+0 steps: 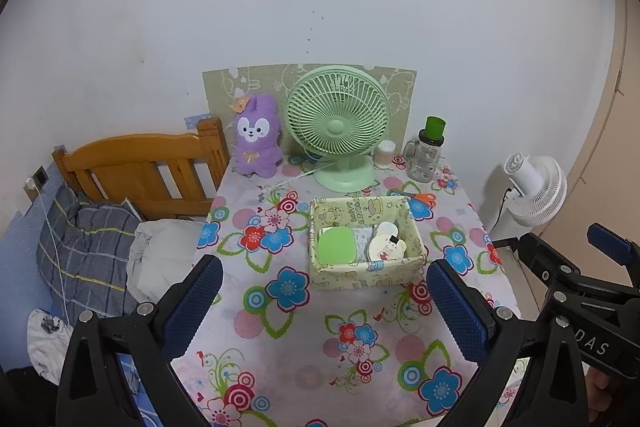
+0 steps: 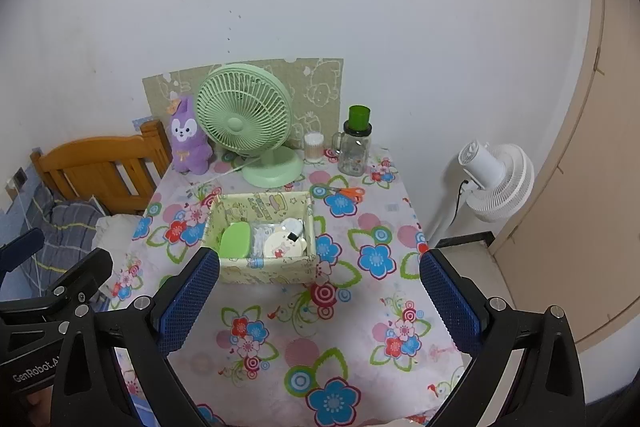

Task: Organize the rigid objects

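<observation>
A pale yellow patterned fabric box (image 1: 362, 273) (image 2: 264, 269) sits mid-table and holds a green case (image 1: 337, 246) (image 2: 237, 241), round white discs (image 1: 387, 247) (image 2: 285, 247) and a clear packet. Orange-handled scissors (image 1: 422, 198) (image 2: 347, 191) lie behind the box to its right. A glass jar with a green cap (image 1: 427, 155) (image 2: 355, 146) and a cotton-swab tub (image 1: 385, 155) (image 2: 314, 147) stand at the back. My left gripper (image 1: 324, 301) hovers open above the table's near side, in front of the box. My right gripper (image 2: 320, 297) is open too, just right of it, empty.
A green desk fan (image 1: 339, 125) (image 2: 248, 125) and a purple plush rabbit (image 1: 256, 139) (image 2: 188, 139) stand at the back of the flowered tablecloth (image 1: 304, 347) (image 2: 304, 339). A wooden bed headboard (image 1: 148, 171) with bedding is left. A white floor fan (image 1: 536, 189) (image 2: 496, 179) stands right.
</observation>
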### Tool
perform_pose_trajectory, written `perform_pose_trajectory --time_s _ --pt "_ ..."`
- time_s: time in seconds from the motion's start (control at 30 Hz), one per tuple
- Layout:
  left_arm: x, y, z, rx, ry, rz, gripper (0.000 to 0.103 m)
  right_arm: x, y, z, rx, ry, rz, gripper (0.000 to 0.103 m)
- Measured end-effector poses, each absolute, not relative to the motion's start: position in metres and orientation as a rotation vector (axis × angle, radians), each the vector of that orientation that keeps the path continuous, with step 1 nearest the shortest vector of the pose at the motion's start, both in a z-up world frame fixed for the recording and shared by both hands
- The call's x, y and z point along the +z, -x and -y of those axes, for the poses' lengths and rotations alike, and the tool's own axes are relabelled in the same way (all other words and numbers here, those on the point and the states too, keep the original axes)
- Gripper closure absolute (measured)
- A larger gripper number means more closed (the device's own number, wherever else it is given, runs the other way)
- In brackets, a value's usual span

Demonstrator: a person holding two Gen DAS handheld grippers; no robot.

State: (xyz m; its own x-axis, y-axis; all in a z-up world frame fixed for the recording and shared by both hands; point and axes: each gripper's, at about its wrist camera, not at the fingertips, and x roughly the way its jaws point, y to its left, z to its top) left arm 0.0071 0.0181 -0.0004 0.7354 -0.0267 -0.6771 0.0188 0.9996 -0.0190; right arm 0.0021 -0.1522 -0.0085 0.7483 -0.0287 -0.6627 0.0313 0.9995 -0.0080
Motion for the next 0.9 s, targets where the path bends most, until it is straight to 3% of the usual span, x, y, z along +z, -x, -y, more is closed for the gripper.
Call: perform_pose_trajectory --time_s 0.9 --pt "0.0002 -0.0154 -0.0177 -0.03 0.01 -0.744 0.0 -0.008 -0.0078 0.1518 -0.037 -0.007 -0.721 0.001"
